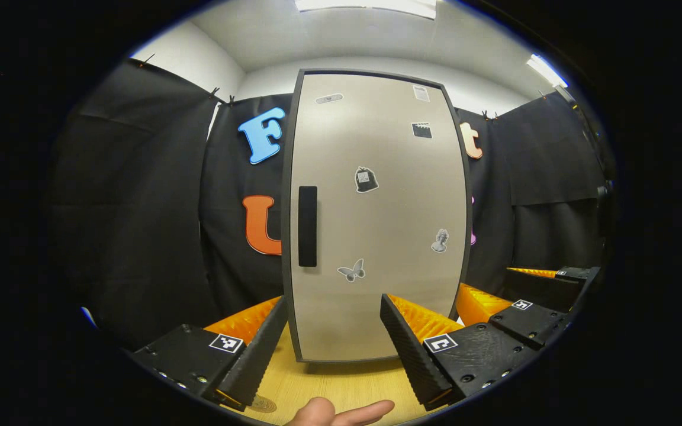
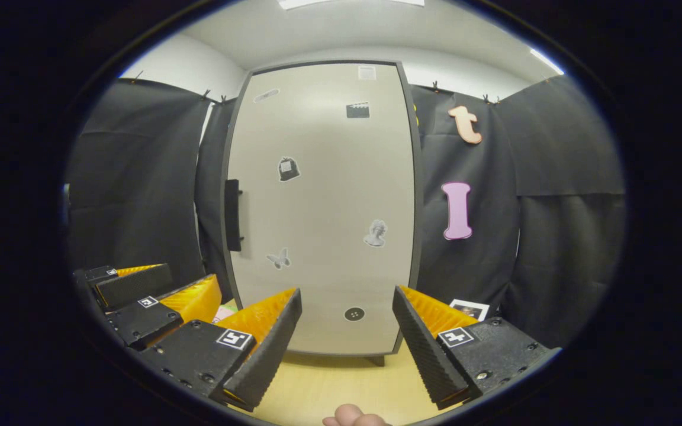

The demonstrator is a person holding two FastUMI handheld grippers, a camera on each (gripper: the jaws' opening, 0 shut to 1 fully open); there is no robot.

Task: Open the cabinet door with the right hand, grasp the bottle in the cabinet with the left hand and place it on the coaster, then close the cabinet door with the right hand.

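Cabinet door [image 2: 323, 207] shut, straight ahead of both tongs. Right gripper [image 2: 347, 331] spread wide, holding nothing; left gripper [image 1: 334, 337] likewise. Opening step not yet begun. Next, likely: right tongs up-left onto door handle [image 2: 232, 215], then pull.

both views near, facing cabinet door [image 1: 376, 219]

Small photo card [image 2: 469, 309] on light wooden tabletop [image 2: 329, 384]; ceiling lights [image 1: 545, 70] overhead.
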